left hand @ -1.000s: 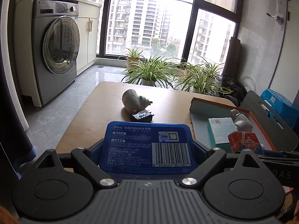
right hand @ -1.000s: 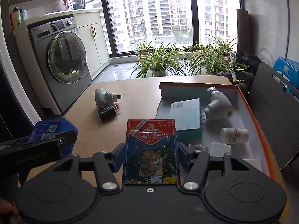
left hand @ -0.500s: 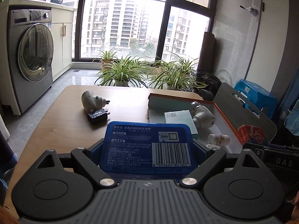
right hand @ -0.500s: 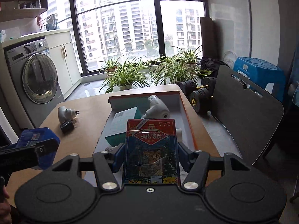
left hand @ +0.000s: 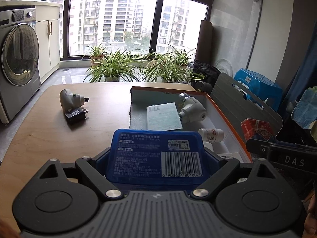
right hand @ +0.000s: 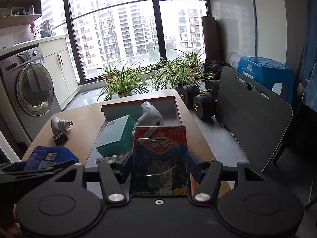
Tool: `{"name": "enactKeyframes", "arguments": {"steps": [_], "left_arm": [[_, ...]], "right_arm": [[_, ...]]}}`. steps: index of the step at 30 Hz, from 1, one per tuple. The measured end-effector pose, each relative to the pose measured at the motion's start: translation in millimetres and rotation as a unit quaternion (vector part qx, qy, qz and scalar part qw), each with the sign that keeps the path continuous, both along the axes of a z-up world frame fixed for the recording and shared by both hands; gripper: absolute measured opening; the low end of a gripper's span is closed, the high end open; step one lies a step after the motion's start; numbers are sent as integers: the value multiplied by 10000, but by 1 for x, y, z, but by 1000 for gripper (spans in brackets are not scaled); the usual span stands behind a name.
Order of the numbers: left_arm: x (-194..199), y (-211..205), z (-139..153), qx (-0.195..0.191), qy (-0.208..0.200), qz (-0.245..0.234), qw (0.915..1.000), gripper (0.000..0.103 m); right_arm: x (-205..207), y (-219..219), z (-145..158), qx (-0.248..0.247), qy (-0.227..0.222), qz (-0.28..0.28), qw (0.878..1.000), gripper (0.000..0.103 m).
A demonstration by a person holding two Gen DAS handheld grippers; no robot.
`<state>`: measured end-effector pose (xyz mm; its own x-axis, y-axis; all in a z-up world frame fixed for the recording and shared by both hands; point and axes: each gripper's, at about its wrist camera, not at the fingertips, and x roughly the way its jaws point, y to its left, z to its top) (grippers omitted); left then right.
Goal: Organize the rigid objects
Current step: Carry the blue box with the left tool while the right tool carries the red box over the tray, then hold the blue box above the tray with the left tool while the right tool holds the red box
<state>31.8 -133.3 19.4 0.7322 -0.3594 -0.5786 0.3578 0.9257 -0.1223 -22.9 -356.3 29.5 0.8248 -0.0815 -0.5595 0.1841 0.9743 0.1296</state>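
My left gripper [left hand: 157, 154] is shut on a blue floss-pick box [left hand: 156, 154] with a barcode, held near the front of the orange-rimmed tray [left hand: 227, 117]. My right gripper [right hand: 159, 162] is shut on a red and blue card pack [right hand: 160, 158] with a tiger picture, over the tray's [right hand: 178, 109] near end. Each gripper shows in the other view: the card pack [left hand: 257, 129] at the right, the blue box [right hand: 49, 156] at the lower left. In the tray lie a teal box [left hand: 163, 116], a white device [left hand: 191, 109] and a small white bottle [left hand: 211, 134].
A white plug adapter [left hand: 69, 99] and a black charger [left hand: 76, 116] lie on the wooden table [left hand: 49, 138] left of the tray. A grey chair back [right hand: 251, 115] stands to the right, with dumbbells [right hand: 200, 99], potted plants [right hand: 122, 83] and a washing machine [right hand: 29, 91] beyond.
Both grippers have swung rightward with their loads. The tray now sits ahead of both of them, and the adapter and charger have slid to the left of the views.
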Motion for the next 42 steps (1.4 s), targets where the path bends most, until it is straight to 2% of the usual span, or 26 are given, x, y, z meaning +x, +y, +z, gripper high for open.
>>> {"name": "enactKeyframes", "arguments": {"steps": [42], "left_arm": [[4, -8, -3, 32, 182, -27, 9998, 95]], "right_arm": [[7, 1, 1, -66, 29, 71, 9999, 72]]}}
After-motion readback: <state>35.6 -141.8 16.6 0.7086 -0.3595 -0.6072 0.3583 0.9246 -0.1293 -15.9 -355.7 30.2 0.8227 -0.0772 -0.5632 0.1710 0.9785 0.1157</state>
